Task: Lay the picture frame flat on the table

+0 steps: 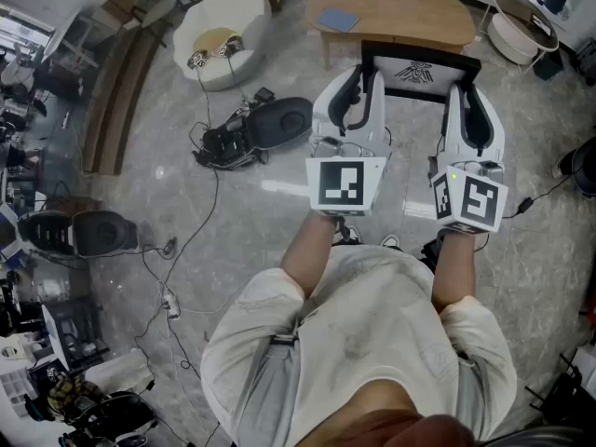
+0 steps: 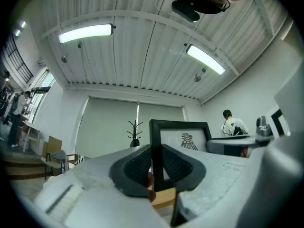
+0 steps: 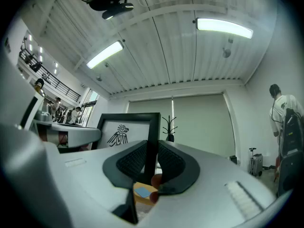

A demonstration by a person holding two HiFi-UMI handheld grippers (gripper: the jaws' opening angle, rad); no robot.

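Item: picture frame (image 1: pixel 419 73), black rails, bird motif on a white ground. Location: in the air over the floor (image 1: pixel 242 212), at 12 o'clock from my body, short of the near edge of the wooden table (image 1: pixel 410 12), which lies farther out along that 12 o'clock line. Attitude: not flat. The top rail runs from 9 to 3 o'clock, and the printed face leans back towards me, so I read the motif from above. Holders: left gripper (image 1: pixel 363 77) at the frame's 9 o'clock side and right gripper (image 1: pixel 463 89) at its 3 o'clock side, level with each other, neither nearer the table. Grip, left: in the left gripper view the left gripper (image 2: pixel 156 156) has its ribbed pads (image 2: pixel 137 164) pressed on either face of the left rail, with the picture frame (image 2: pixel 183 137) rising past them to 12 o'clock. Grip, right: in the right gripper view the right gripper (image 3: pixel 151 159) is clamped the same way on the right rail, the picture frame (image 3: pixel 126 129) spreading towards 10 o'clock. Below those jaws I see a sliver of table (image 3: pixel 149 194) carrying a blue item (image 3: pixel 141 191); the same blue item (image 1: pixel 337 20) sits at the table's 9 o'clock end. Governing relation: the bare tabletop is ahead of and below the frame, so I judge that both hands must carry it towards 12 o'clock together and tip the top rail away and down.
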